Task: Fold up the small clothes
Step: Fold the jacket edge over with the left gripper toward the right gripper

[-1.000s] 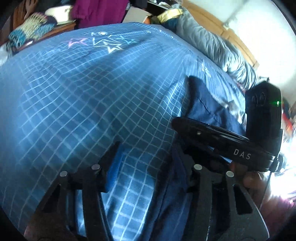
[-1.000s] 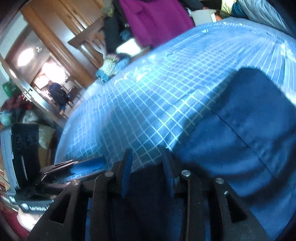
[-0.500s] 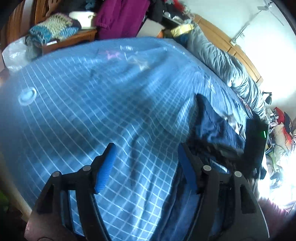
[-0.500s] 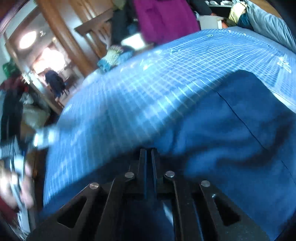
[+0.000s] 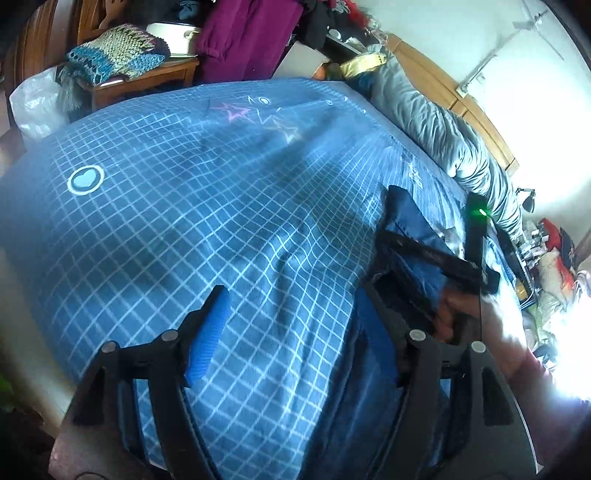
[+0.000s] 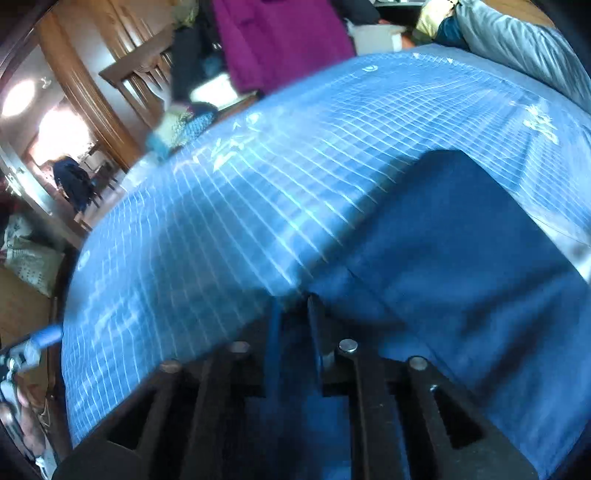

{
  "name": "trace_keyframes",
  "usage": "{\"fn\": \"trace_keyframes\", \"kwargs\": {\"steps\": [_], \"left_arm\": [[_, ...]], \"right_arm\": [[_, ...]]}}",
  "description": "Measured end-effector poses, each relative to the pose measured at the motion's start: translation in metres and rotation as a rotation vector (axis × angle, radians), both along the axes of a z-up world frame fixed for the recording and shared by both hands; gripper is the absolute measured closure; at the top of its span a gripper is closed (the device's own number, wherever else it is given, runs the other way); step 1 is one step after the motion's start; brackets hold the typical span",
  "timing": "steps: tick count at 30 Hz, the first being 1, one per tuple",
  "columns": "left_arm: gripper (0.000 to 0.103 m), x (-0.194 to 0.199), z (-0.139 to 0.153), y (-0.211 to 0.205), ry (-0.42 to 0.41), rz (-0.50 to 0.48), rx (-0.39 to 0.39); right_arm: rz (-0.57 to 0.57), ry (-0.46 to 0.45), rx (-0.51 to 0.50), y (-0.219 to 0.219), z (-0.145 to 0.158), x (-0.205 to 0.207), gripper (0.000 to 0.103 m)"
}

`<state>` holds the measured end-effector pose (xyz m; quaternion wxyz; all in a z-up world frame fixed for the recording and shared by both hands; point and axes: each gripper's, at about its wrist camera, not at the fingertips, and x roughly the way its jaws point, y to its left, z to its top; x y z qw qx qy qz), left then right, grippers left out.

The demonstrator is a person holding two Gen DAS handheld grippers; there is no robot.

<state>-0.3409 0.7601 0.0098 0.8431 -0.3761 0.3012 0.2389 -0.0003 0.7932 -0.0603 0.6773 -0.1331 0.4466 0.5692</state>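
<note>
Surroundings: grid-print blue blanket (image 5: 207, 206) covers the bed; heart badge and star prints on it. Grey duvet (image 5: 436, 122) bunched along the wooden headboard (image 5: 454, 92). Side table (image 5: 147, 79) past the bed edge carries a knitted throw (image 5: 118, 55); purple garment (image 5: 243, 33) hangs behind it. White plastic bag (image 5: 37, 103) at the bed corner.

Navy garment (image 6: 461, 258) lies flat on the blanket, right of centre in the left view, filling the lower right of the right view.

Left gripper (image 5: 291, 325): jaws wide apart, just been opening, nothing between them but blanket; its right finger overlaps the garment's edge. Right gripper (image 5: 417, 258) and the hand (image 5: 458, 310) holding it block the garment's middle from the left view.

Right gripper, own view (blurred): jaws nearly together with a narrow slot, just opened slightly from full closure. Tips sit at the garment's near edge; a pinch of cloth cannot be confirmed.

Versus one second ago: the left view takes in more blanket, heart badge now in frame.
</note>
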Motion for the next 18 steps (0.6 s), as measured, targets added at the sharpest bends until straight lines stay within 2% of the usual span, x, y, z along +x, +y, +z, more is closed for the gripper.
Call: {"fn": "trace_keyframes", "kwargs": {"steps": [2, 5, 7, 9, 12, 13, 14, 16, 18], "left_arm": [[0.029, -0.006, -0.002, 0.002, 0.005, 0.015, -0.008], [0.029, -0.015, -0.007, 0.003, 0.007, 0.026, -0.02], [0.029, -0.022, -0.009, 0.004, -0.01, 0.027, -0.027], [0.029, -0.027, -0.011, 0.004, -0.017, 0.035, -0.035], [0.029, -0.033, -0.015, 0.005, -0.035, 0.048, -0.084], [0.029, -0.034, -0.014, 0.002, -0.042, 0.042, -0.092], [0.029, -0.034, -0.011, -0.001, -0.047, 0.023, -0.088], [0.029, -0.035, -0.004, -0.009, -0.052, -0.044, -0.067], [0.028, -0.035, -0.002, -0.016, -0.067, -0.135, -0.092]], "right_arm": [[-0.024, -0.006, 0.011, 0.004, 0.014, -0.001, 0.081], [-0.018, -0.052, 0.139, -0.022, 0.049, -0.017, 0.081], [-0.01, -0.098, 0.171, -0.041, 0.057, -0.03, 0.081], [-0.006, -0.119, 0.156, -0.053, 0.052, -0.042, 0.08], [0.024, -0.054, 0.009, -0.05, 0.019, -0.046, 0.054], [0.018, -0.069, -0.008, -0.049, 0.013, -0.05, 0.055], [0.014, -0.094, 0.008, -0.053, 0.018, -0.053, 0.055], [0.003, -0.056, 0.003, -0.065, 0.035, -0.056, 0.055], [-0.017, -0.044, 0.066, -0.098, 0.062, -0.06, 0.055]]}}
